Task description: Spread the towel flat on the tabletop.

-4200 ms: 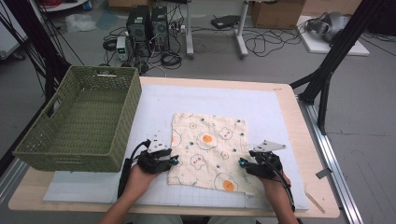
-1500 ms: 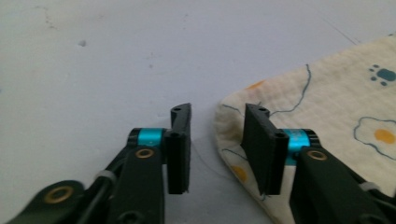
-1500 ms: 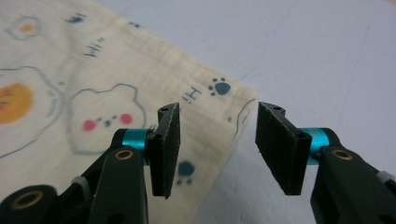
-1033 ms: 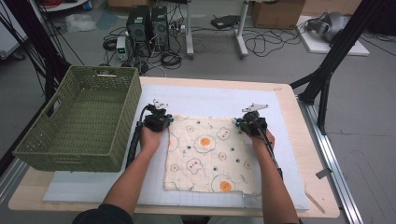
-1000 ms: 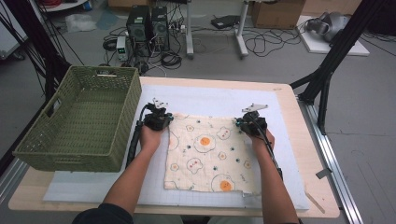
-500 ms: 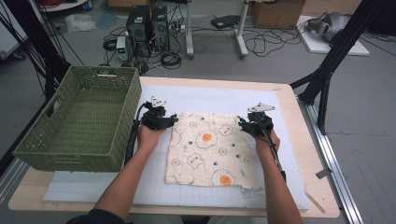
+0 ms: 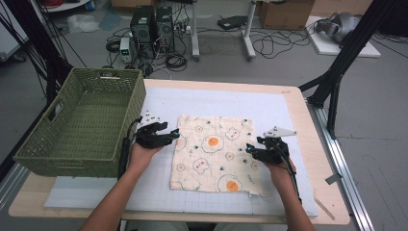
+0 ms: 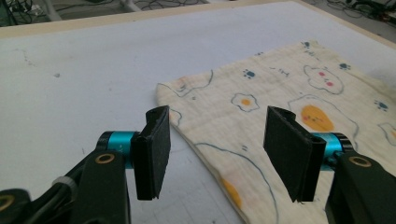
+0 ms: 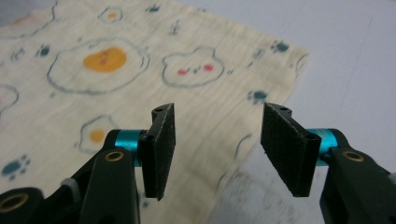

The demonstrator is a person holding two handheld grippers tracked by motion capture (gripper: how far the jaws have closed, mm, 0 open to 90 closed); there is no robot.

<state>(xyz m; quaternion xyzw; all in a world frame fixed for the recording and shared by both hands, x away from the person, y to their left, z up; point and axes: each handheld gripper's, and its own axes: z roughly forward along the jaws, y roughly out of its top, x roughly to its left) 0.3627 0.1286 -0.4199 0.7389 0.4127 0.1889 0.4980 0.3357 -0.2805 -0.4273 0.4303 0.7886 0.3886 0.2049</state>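
Note:
A cream cloth [image 7: 214, 153] printed with fried eggs and paw marks lies flat on the white mat [image 7: 216, 103]. My left gripper [image 7: 173, 136] hovers at the cloth's left edge [image 8: 205, 149]; its jaws have just been opening and hold nothing. At the cloth's right edge [image 9: 247, 140] is my right gripper [image 7: 249, 150], whose jaws have likewise just been opening, with nothing pinched. In the left gripper view [image 8: 215, 154] and the right gripper view [image 9: 217, 149] the cloth lies below the spread pads.
A green woven basket [image 7: 72, 144] stands on the table's left side, close to my left hand. The wooden table edge [image 7: 308, 125] runs along the right. Black frame legs [image 7: 337, 82] and cables sit on the floor beyond.
Both hands drew back toward the near side from the cloth's far corners. Both grippers let go of the cloth and opened. The cloth now lies spread flat.

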